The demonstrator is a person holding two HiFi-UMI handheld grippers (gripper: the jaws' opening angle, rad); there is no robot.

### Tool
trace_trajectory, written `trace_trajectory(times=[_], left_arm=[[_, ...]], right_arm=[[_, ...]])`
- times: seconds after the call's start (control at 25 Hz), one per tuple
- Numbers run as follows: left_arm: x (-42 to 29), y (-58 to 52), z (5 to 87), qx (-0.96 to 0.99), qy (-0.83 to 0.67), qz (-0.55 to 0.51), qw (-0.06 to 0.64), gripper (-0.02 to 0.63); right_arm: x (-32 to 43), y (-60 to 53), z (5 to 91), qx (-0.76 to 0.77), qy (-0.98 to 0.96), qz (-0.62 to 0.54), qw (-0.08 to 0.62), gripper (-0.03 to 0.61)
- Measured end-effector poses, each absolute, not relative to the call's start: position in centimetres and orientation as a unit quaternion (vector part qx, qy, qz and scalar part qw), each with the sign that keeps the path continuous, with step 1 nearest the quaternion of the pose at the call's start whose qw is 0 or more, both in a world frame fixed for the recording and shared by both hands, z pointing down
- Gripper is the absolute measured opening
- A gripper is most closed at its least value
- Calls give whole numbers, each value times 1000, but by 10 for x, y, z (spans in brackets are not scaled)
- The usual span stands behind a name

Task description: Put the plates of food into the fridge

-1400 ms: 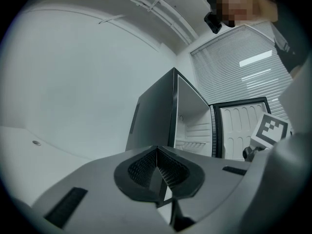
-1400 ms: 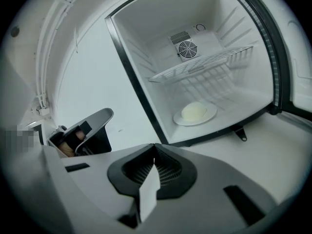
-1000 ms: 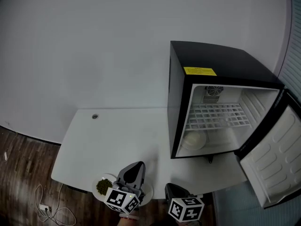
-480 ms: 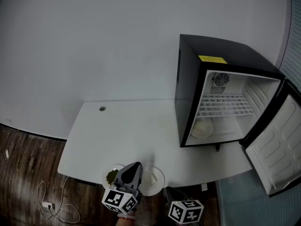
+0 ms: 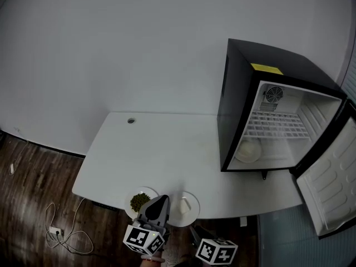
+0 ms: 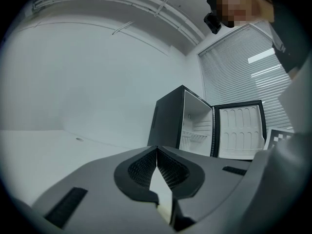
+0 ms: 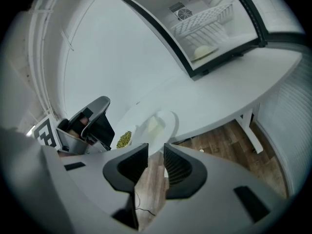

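White desk carries a black fridge at its right end, its door swung wide so the chamber is free to load. One plate in the fridge already sits on the chamber floor, under the wire shelf. Two more wait at the desk's near edge, within easy reach: a plate of green food and, just beside it, a plate of pale food. The left gripper hovers between them, clenched tip to tip on nothing. The right gripper, low beyond the desk edge, is opening its empty jaws toward the pale plate's rim, probably to take it next.
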State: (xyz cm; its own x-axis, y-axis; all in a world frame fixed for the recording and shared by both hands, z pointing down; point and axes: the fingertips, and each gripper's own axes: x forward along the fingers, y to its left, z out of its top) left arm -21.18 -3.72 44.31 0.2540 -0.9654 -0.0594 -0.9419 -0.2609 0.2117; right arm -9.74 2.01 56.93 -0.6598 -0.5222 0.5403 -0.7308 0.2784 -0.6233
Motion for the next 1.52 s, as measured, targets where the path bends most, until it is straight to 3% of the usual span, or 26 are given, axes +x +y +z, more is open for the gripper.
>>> trace_trajectory(times=[0.44, 0.84, 1.52], left_arm=[[-211, -22, 463, 781, -615, -87, 69, 9], [-206, -22, 473, 782, -612, -85, 76, 9], [-220, -24, 485, 775, -620, -87, 84, 9]], right_arm=[[-121, 18, 593, 388, -734, 554, 65, 121], [-128, 6, 601, 384, -697, 606, 0, 121], [-135, -4, 610, 387, -677, 624, -41, 120]])
